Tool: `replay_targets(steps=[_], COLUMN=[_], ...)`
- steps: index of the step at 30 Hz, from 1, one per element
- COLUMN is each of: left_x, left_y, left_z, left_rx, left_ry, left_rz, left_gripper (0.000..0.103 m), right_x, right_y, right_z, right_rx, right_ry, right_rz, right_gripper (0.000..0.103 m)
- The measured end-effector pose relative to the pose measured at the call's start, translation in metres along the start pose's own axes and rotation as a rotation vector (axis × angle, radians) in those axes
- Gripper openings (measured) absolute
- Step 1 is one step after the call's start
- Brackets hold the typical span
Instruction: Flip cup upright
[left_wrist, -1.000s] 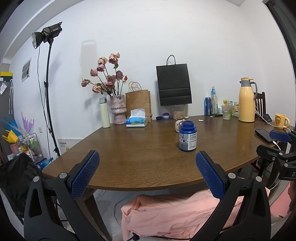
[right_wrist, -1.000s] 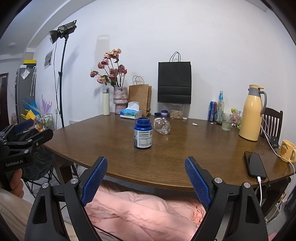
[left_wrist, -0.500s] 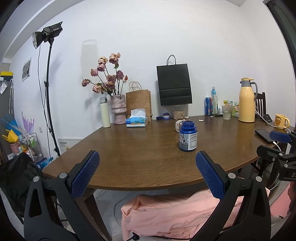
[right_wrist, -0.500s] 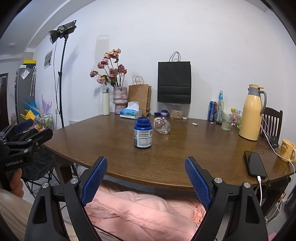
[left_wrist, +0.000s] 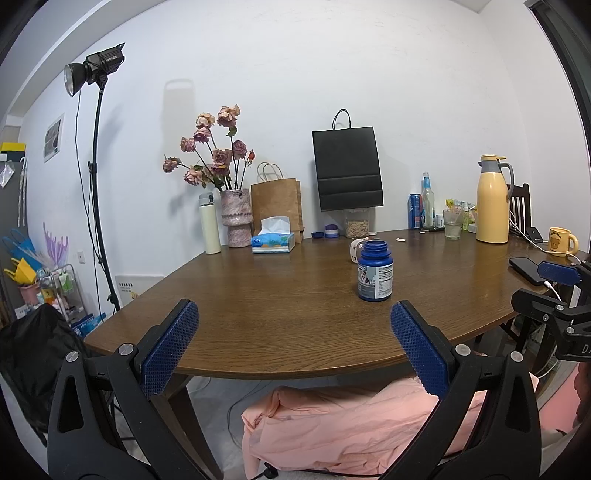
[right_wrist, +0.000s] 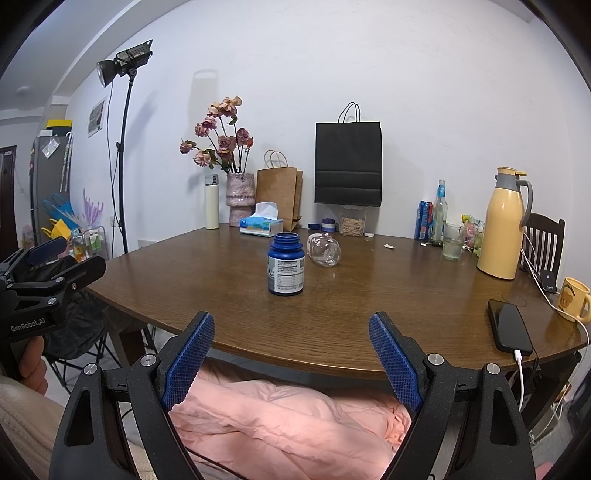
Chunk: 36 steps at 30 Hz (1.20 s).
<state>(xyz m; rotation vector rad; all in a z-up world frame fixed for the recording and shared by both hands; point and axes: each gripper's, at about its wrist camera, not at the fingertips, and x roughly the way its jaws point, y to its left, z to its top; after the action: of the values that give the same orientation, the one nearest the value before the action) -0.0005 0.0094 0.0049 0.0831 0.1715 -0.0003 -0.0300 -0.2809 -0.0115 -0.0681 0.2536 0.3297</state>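
Observation:
A clear glass cup (right_wrist: 324, 250) lies on its side on the brown table (right_wrist: 369, 295), just behind and right of an open blue bottle (right_wrist: 286, 264). In the left wrist view the cup (left_wrist: 355, 250) is mostly hidden behind the blue bottle (left_wrist: 375, 270). My left gripper (left_wrist: 293, 343) is open and empty, held before the table's near edge. My right gripper (right_wrist: 291, 349) is open and empty, also short of the near edge. Each gripper shows at the side of the other's view.
A black phone (right_wrist: 509, 329) on a cable and a yellow mug (right_wrist: 572, 298) sit at the right edge. A yellow thermos jug (right_wrist: 501, 223), drinking glass (right_wrist: 452, 242), bottles, tissue box (right_wrist: 261, 223), vase and paper bags line the back. Pink cloth (right_wrist: 280, 417) lies under the table.

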Motion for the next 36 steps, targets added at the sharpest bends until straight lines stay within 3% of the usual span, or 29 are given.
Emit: replay_targets(steps=[32,36], left_x=[0.002,0.022], left_y=[-0.004,-0.001], left_z=[-0.010,-0.005], left_rx=[0.004,-0.003], left_ry=[0.008,0.008], left_rz=[-0.001,0.006], left_gripper=[0.103,0.103], right_x=[0.001,0.015], right_y=[-0.003,-0.008], right_z=[-0.003,0.008], right_rx=[0.006,0.001], right_ry=[0.009,0.019], right_rz=[-0.006,-0.026], right_gripper=[0.090,0.090])
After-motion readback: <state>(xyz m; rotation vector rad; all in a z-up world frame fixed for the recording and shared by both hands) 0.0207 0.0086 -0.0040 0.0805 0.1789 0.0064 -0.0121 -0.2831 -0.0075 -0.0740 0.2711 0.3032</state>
